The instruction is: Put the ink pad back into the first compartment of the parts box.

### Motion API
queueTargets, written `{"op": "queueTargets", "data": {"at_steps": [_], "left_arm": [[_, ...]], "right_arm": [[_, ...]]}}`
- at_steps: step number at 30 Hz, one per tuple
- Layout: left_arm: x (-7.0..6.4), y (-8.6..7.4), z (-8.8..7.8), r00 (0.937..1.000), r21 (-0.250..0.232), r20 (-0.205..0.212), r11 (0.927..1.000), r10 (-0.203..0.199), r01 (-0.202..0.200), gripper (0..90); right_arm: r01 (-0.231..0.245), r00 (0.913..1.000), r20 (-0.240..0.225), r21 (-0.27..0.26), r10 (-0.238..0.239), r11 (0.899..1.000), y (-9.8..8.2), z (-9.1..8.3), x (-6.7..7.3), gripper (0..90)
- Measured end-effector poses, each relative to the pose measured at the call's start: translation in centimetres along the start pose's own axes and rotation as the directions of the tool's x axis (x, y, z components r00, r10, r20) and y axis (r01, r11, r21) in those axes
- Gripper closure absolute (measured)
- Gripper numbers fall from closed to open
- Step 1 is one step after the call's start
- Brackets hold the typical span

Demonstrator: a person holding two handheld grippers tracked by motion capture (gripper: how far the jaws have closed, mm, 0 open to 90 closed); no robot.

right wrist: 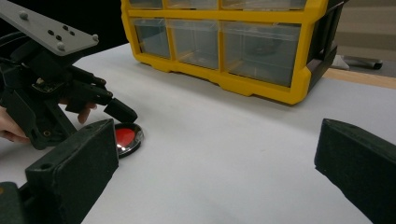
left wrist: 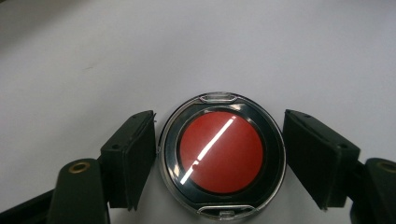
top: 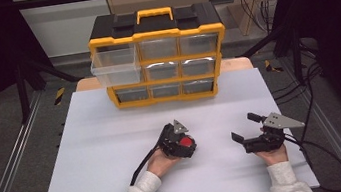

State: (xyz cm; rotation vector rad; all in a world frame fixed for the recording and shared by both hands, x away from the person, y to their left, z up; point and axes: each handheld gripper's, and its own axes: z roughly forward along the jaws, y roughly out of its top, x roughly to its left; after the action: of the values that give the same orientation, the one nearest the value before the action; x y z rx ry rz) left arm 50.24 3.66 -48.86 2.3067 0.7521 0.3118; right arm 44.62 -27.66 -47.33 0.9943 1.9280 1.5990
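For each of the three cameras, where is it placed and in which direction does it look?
High view: above the person's side, looking forward and down on the white table; both forearms and claws show.
Left gripper view: on the left claw, looking down at the red round case between its jaws.
Right gripper view: on the right claw, facing the yellow organizer.
Shared: the case.
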Motion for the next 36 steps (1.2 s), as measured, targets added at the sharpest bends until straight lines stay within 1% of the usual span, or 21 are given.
{"op": "queueTargets", "data": {"at_steps": [2,4,20,23,30,36], "left_arm": [[-0.1,0.0,0.0,1.0000,-0.001,0.001,1.0000,-0.002,0.002,27.9],[-0.1,0.1,0.0,1.0000,0.010,-0.002,0.9999,0.007,-0.007,28.9],[-0.1,0.2,-0.1,1.0000,0.009,-0.005,1.0000,0.000,0.000,29.4],[-0.1,0.3,-0.3,1.0000,-0.002,-0.001,1.0000,-0.005,0.005,29.5],[0.0,0.4,-0.9,1.0000,-0.007,0.000,1.0000,-0.007,0.007,29.5],[0.1,0.5,-1.7,1.0000,-0.017,-0.001,0.9998,-0.005,0.005,29.5]], "right_arm": [[0.000,1.0000,0.001,0.000,0.000,1.000,0.0,0.0,0.0,0.2],[0.000,1.0000,0.000,-0.001,0.000,1.000,0.0,0.0,0.0,0.2],[0.002,1.0000,0.001,-0.004,-0.002,1.000,0.0,0.0,0.0,0.2],[0.001,1.0000,0.002,-0.004,-0.001,1.000,0.0,0.0,0.0,0.2],[-0.001,1.0000,0.001,-0.003,0.001,1.000,0.0,0.0,0.0,0.2],[-0.003,1.0000,0.000,-0.001,0.003,1.000,0.0,0.0,0.0,0.2]]}}
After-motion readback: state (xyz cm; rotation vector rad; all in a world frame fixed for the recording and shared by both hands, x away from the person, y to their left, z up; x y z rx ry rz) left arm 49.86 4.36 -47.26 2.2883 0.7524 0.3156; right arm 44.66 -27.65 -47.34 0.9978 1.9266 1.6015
